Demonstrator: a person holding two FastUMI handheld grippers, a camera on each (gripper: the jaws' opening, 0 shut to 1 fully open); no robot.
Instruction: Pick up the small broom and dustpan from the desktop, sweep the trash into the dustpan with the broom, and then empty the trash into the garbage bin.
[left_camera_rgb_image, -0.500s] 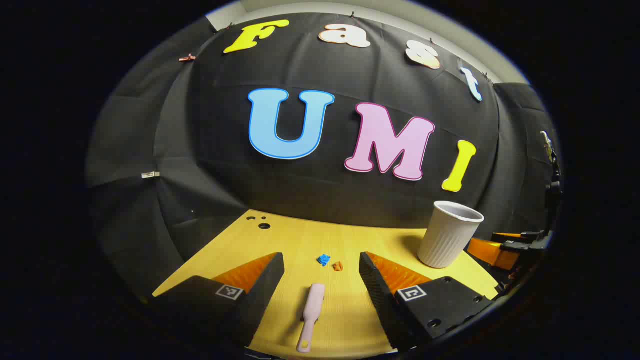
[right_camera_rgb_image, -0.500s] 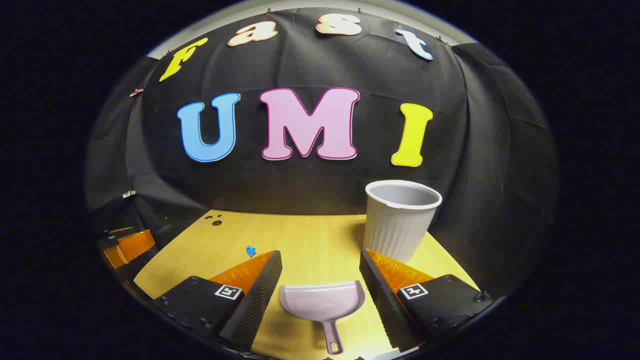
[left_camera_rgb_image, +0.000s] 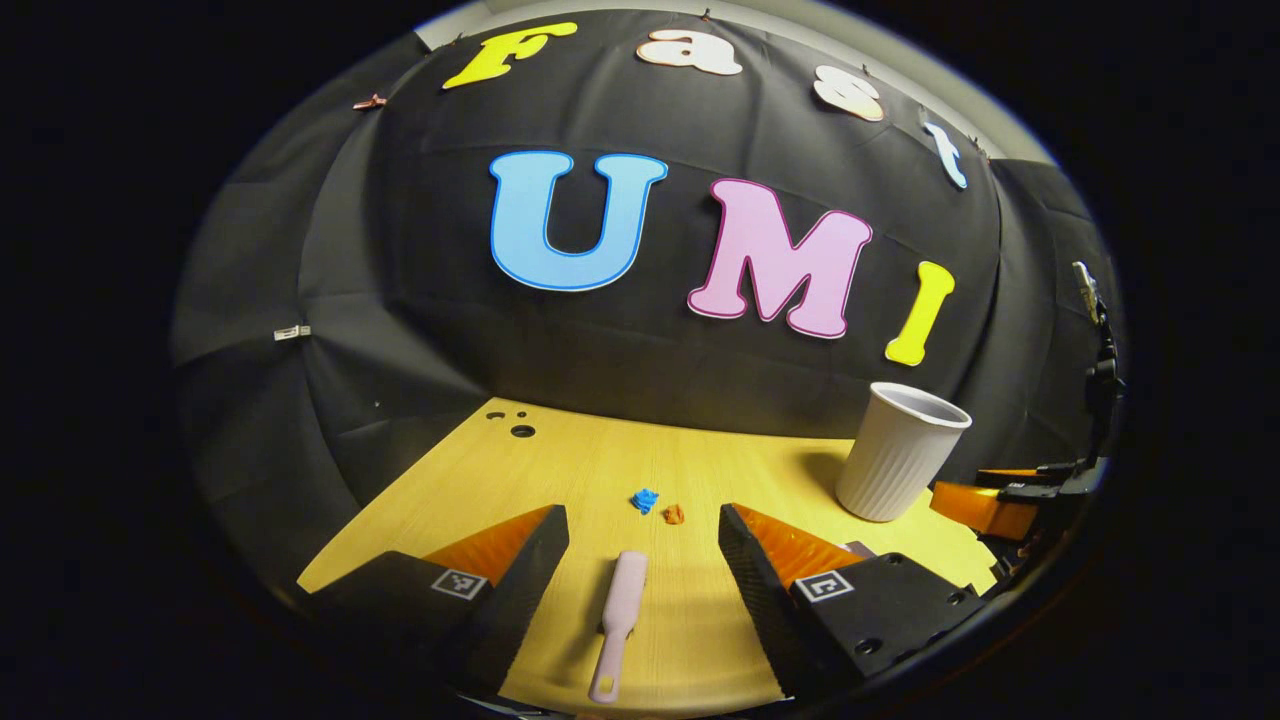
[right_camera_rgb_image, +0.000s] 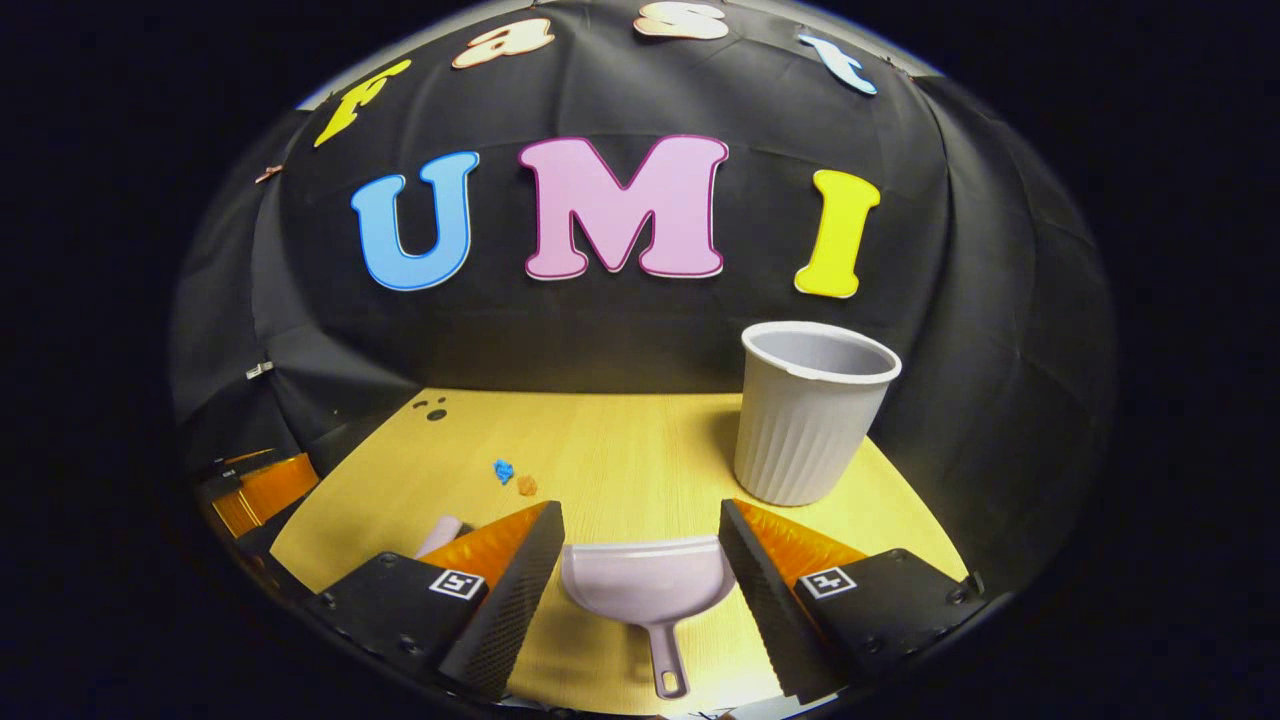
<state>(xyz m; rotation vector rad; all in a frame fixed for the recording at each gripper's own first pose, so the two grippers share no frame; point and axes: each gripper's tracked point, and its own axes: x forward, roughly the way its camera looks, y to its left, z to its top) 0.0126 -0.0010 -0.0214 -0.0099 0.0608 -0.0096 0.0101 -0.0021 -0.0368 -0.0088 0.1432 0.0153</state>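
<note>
A small pink broom (left_camera_rgb_image: 618, 622) lies flat on the yellow desktop (left_camera_rgb_image: 600, 470), its handle pointing toward me, between the spread fingers of my left gripper (left_camera_rgb_image: 643, 525), which is open and above it. Beyond it lie a blue scrap (left_camera_rgb_image: 645, 499) and an orange scrap (left_camera_rgb_image: 674, 514). In the right gripper view, a pale dustpan (right_camera_rgb_image: 648, 590) rests on the desktop with its handle toward me, between the fingers of my open right gripper (right_camera_rgb_image: 641, 525). The two scraps, blue (right_camera_rgb_image: 503, 470) and orange (right_camera_rgb_image: 527, 486), lie to the left. The broom's end (right_camera_rgb_image: 440, 535) peeks past the left finger.
A grey ribbed bin (right_camera_rgb_image: 808, 412) stands upright at the back right of the desktop, also seen as the bin (left_camera_rgb_image: 898, 452) in the left gripper view. The other gripper (left_camera_rgb_image: 1010, 500) shows at the right edge there, and the other gripper (right_camera_rgb_image: 255, 490) at the left edge. Small holes (left_camera_rgb_image: 522, 431) mark the desktop's far left corner.
Both views have tilted down and the grippers have come slightly lower toward the desktop; more of the tabletop shows, and the broom's end and orange scrap have come into the right gripper view.
</note>
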